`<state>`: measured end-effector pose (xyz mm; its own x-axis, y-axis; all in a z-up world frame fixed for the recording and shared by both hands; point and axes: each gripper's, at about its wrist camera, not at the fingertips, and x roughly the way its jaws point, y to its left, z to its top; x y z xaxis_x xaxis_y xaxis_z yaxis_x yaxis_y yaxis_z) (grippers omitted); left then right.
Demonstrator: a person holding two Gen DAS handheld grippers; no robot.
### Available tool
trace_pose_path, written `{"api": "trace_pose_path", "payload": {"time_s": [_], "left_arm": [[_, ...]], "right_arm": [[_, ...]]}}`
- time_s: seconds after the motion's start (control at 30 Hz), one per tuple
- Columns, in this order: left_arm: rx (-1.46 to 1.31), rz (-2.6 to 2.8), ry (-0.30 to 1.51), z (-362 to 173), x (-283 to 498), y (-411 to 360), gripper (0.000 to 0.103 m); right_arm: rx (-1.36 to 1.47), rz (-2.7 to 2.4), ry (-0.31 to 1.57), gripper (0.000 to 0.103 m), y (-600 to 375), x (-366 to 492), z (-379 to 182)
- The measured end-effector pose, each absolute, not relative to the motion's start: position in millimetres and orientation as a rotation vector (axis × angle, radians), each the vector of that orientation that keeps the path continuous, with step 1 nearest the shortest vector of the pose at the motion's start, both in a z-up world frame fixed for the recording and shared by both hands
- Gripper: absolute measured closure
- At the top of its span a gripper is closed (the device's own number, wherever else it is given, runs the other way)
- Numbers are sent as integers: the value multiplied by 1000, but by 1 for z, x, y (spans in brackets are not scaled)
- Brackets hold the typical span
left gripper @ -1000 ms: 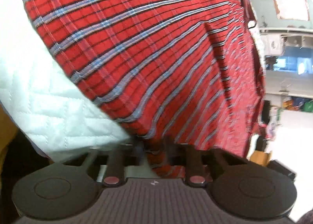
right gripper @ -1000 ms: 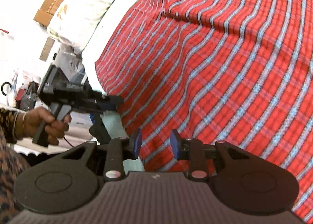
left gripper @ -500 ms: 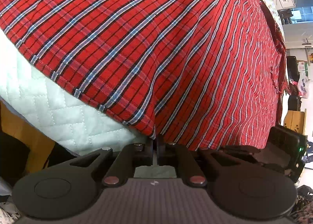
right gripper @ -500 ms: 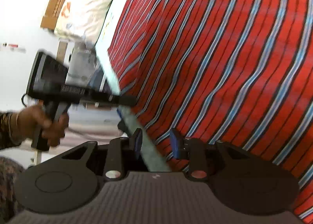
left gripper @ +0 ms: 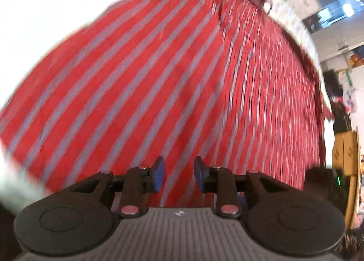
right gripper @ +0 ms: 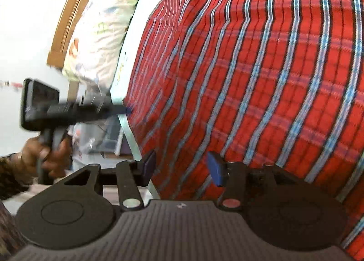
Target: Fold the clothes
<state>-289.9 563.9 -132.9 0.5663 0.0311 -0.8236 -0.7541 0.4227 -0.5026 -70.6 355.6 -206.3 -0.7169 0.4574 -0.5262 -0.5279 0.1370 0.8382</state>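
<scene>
A red plaid cloth (left gripper: 173, 83) with blue-grey stripes lies spread over the bed and fills both views. My left gripper (left gripper: 178, 174) hovers above its near edge. Its jaws are opening, and the blue pads stand apart with nothing pressed between them. In the right wrist view the same cloth (right gripper: 261, 74) shows sharply. My right gripper (right gripper: 182, 168) sits over the cloth's lower left edge with its jaws opening, pads clear of the fabric. The left gripper (right gripper: 125, 109) appears there too, held by a hand (right gripper: 50, 154), with its tip at the cloth's left edge.
The pale quilted bedcover (right gripper: 128, 129) shows along the cloth's left border. A floral pillow (right gripper: 102, 21) leans on a wooden headboard (right gripper: 68, 17) at the far end. A yellow cabinet (left gripper: 348, 165) stands beside the bed on the right, with room clutter behind it.
The left gripper was shut on the cloth's edge; it has let go, opened and pulled up and away. The right gripper's jaws have widened and it has dropped nearer the cloth.
</scene>
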Motion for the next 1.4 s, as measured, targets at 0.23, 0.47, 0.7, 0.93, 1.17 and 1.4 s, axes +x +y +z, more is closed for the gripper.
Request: {"api": "trace_pose_path", "payload": {"time_s": [0.23, 0.47, 0.7, 0.93, 1.17, 1.4], "left_arm": [[-1005, 337, 653, -162, -190, 635, 72], [-995, 535, 764, -189, -229, 663, 100], [-848, 564, 787, -147, -242, 659, 86], [-730, 338, 773, -138, -184, 654, 57], [-756, 448, 877, -185, -153, 654, 73], [-596, 651, 993, -151, -119, 612, 58]], "right_arm": [[144, 1647, 1575, 45, 406, -60, -205], [70, 1692, 1627, 46, 455, -94, -217], [223, 1536, 1554, 37, 482, -70, -208], [132, 1609, 1674, 37, 499, -109, -204], [244, 1411, 1599, 50, 454, -56, -218], [269, 1284, 1373, 36, 358, 14, -194]]}}
